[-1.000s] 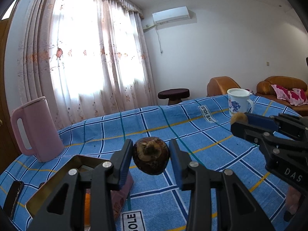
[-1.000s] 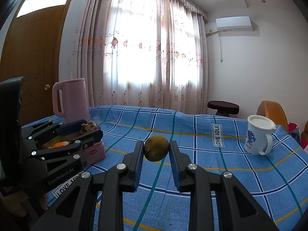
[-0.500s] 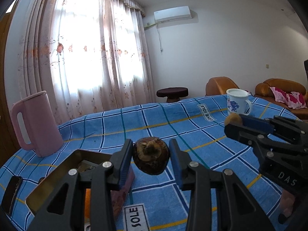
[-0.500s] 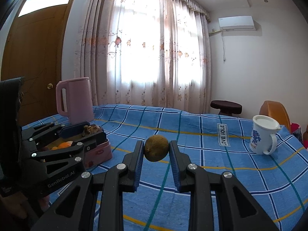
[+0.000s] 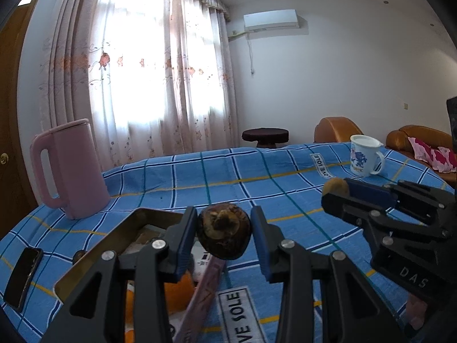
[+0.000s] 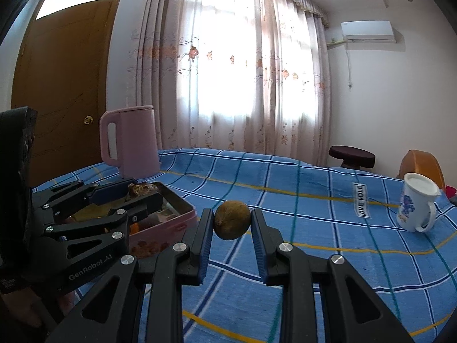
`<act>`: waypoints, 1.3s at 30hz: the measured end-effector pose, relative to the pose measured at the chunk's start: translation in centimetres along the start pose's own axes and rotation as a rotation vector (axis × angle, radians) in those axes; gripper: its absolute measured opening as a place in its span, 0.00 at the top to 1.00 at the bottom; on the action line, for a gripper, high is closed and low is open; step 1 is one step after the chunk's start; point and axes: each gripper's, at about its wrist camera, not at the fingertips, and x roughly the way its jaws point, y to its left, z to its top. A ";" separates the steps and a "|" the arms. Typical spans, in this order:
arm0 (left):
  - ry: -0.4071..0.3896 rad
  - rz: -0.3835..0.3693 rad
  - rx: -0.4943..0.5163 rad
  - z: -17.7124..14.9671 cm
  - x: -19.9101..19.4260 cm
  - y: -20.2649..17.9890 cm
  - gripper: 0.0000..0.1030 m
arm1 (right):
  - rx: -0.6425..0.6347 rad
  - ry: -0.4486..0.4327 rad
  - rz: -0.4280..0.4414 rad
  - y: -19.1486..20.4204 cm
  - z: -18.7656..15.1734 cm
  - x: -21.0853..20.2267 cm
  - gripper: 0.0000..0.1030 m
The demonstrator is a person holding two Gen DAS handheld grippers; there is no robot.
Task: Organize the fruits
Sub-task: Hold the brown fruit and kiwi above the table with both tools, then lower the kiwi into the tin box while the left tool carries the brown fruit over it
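Note:
My left gripper is shut on a dark brown mangosteen and holds it above the near right edge of an open pink box that holds an orange fruit. My right gripper is shut on a brown-green kiwi, held above the blue checked cloth to the right of the pink box. The right gripper with its kiwi also shows in the left wrist view. The left gripper with its mangosteen shows over the box in the right wrist view.
A pink kettle stands at the back left of the table. A white mug stands at the back right. A black phone lies at the left edge. A small dark fruit lies left of the box. A stool and armchairs are behind.
Both grippers have moved down and left toward the pink box, still holding their fruits. The box now sits closer under the left gripper.

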 end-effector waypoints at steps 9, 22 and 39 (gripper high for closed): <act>0.012 0.021 -0.027 -0.4 -0.7 2.0 0.61 | -0.004 0.031 0.049 1.8 0.2 1.5 0.72; 0.033 0.084 -0.079 -0.8 -1.6 6.8 0.61 | -0.053 0.054 0.107 5.5 0.6 3.2 0.73; 0.106 0.174 -0.152 -0.7 -1.0 13.8 0.61 | -0.096 0.072 0.205 9.7 3.0 5.6 0.73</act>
